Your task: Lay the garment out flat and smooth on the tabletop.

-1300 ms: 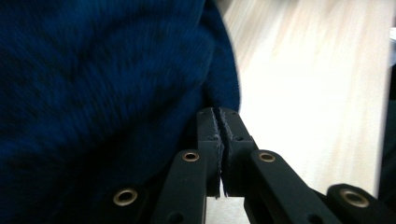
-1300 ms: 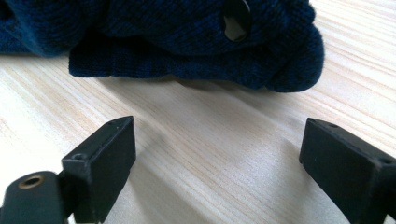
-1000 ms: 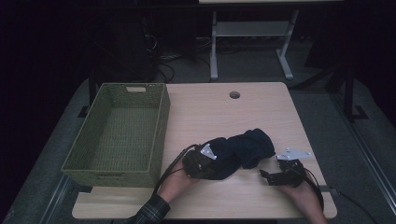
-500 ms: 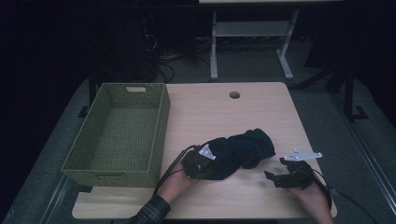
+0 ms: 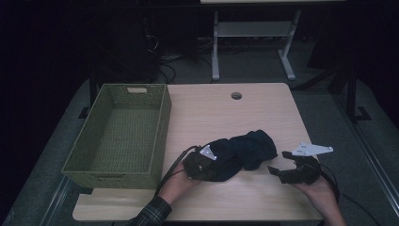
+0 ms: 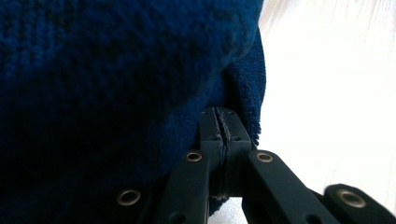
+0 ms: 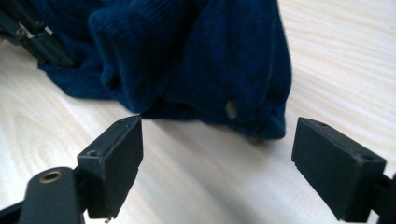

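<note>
- A crumpled dark navy knitted garment (image 5: 237,153) lies bunched on the pale wooden worktop (image 5: 221,113), toward the near edge and a little right of its middle.
- In the right gripper view the dark navy knitted garment (image 7: 187,60) shows a ribbed weave, folded lobes and a small pale spot near its lower hem.
- The left gripper (image 5: 200,164) sits at the garment's near-left end, with cloth draped over its front and a small grey plate showing on top.
- In the left gripper view the left gripper (image 6: 219,128) has its two black jaws pressed together, pinching a fold of the blue knit (image 6: 116,79), which covers most of the frame.
- The left hand (image 5: 176,185) reaches in from the near edge, with a plaid sleeve (image 5: 150,215) behind it.
- The right gripper (image 5: 277,162) rests just right of the garment, near the near-right corner, apart from the cloth, carrying a grey three-cornered plate.
- In the right gripper view the right gripper (image 7: 217,135) has its jaws spread wide, with bare worktop between them and the garment beyond.
- The right hand (image 5: 320,188) holds it from the near edge.
- An olive-green woven rectangular basket (image 5: 162,127) stands along the left edge, well apart from the garment.
- A small round hole (image 5: 236,95) sits near the far edge.
</note>
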The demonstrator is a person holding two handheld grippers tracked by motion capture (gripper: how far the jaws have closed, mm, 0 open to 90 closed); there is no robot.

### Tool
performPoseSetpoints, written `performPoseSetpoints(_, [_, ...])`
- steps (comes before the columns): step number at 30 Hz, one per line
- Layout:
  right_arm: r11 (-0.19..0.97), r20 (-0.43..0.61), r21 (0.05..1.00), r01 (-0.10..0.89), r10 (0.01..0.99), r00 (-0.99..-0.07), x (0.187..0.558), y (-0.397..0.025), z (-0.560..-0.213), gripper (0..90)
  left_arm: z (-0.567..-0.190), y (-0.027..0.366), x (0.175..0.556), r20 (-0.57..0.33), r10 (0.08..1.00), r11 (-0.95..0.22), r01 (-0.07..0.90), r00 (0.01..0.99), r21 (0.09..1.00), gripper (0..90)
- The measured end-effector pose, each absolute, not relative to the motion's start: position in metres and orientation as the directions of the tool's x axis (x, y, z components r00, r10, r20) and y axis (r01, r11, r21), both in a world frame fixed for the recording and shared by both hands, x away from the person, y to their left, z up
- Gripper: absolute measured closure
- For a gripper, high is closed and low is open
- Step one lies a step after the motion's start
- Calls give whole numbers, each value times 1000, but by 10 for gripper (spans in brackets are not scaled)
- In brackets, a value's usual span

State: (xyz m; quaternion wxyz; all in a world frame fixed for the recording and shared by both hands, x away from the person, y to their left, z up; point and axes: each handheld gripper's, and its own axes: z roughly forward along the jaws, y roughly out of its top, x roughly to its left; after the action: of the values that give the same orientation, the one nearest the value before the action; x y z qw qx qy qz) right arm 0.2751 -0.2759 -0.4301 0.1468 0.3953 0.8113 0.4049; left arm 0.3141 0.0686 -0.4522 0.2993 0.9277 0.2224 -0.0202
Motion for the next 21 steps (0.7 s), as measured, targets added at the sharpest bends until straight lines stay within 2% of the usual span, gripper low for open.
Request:
performPoseSetpoints(9, [390,76,775,497,723,-686,301,-283,-432,324,-452,68,314,-170,401,-725,426,900,542,891])
performPoseSetpoints(11, [389,84,781,489,710,-700,307,-283,-434,386,-452,68,314,-169,403,-723,426,899,543,891])
performPoseSetpoints(19, [436,76,765,474,670,-738,311,-277,-440,727,-452,67,314,-169,405,-724,428,898,541,892])
performPoseSetpoints(21, [431,76,770,471,670,-738,309,-277,-439,761,-452,67,314,-169,407,-723,430,898,540,892])
